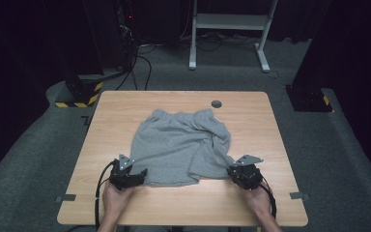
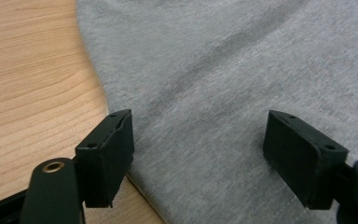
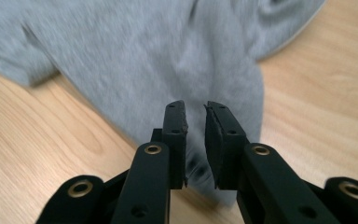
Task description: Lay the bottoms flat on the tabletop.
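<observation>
This looks like a lab or recording room: a bare wooden table (image 1: 251, 198) stands on grey carpet (image 1: 24, 179), with dark curtains around, black stands with yellow-black hazard tape (image 1: 79, 94) beyond the left claw (image 1: 142, 173), loose cables (image 1: 140, 65), and a white desk frame (image 1: 229, 29) farther back.

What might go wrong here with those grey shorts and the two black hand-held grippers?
Two risks. The right hand-held gripper has its jaws slightly apart around a thin tip of the grey shorts, so the cloth may slip free. The left hand-held gripper stands wide open over flat fabric near the hem; closing there might pinch only the top layer, or nothing, and the shorts could bunch on the table.
</observation>
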`<state>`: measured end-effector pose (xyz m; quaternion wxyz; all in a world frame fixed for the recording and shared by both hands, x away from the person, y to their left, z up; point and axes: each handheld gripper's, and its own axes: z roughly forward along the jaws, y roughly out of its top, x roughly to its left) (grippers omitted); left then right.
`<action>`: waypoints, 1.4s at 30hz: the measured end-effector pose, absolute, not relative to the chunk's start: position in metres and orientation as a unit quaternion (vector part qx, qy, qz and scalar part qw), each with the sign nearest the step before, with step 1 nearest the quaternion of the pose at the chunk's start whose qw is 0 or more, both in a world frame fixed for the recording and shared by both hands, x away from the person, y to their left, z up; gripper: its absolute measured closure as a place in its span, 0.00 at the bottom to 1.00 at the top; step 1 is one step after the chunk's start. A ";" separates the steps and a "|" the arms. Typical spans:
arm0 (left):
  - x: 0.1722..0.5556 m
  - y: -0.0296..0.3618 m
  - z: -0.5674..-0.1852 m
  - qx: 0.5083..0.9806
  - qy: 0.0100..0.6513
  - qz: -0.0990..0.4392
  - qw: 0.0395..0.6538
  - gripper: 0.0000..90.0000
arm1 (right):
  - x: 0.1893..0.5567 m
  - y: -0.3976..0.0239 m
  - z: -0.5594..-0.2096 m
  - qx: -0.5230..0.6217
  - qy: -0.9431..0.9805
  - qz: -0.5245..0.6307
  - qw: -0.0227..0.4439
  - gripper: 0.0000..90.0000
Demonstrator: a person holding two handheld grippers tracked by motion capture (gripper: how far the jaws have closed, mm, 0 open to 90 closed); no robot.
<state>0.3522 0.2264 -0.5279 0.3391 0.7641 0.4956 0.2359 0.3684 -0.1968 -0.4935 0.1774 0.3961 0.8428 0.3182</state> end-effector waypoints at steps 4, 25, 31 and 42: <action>0.352 0.226 -0.528 0.764 0.496 0.236 0.339 0.27 | 0.368 -0.189 -0.489 0.388 0.841 0.330 0.183 0.81; 0.352 0.226 -0.528 0.764 0.496 0.236 0.339 0.27 | 0.380 -0.153 -0.509 0.345 0.875 0.305 0.148 0.98; 0.352 0.226 -0.528 0.764 0.496 0.236 0.339 0.27 | 0.372 -0.169 -0.500 0.352 0.867 0.315 0.159 0.98; 0.352 0.226 -0.528 0.762 0.498 0.236 0.339 0.28 | 0.366 -0.193 -0.502 0.375 0.857 0.318 0.151 0.97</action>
